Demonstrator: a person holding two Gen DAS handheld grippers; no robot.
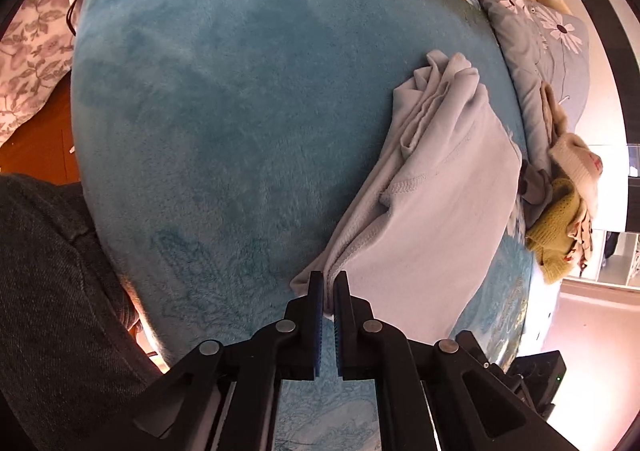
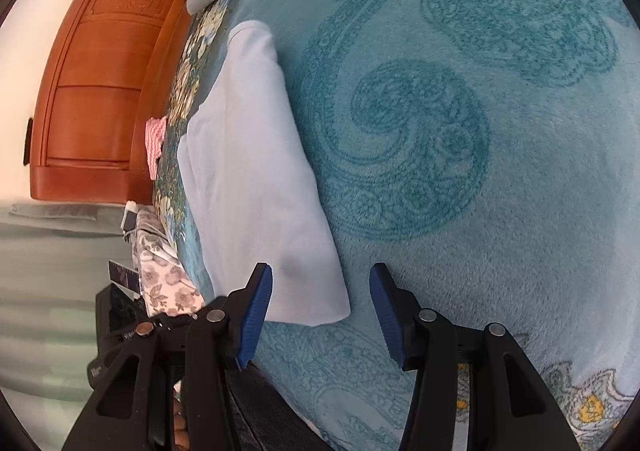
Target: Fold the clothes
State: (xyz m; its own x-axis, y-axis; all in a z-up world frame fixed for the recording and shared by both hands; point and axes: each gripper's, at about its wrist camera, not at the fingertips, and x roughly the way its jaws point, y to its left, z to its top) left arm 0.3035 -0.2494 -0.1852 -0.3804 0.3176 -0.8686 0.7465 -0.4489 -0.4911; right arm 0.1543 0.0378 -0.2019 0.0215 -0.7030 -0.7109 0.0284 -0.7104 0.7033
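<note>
Up close, we saw a pale blue garment lying partly folded and bunched on a teal plush blanket, occupying the centre-right of the left wrist frame. Our left gripper, at lower centre, had its jaws clamped on the garment's near corner. In the right wrist frame, the garment ran smooth from upper left towards lower centre, its end reaching between the spread-apart jaws of our right gripper, apparently untouched.
</note>
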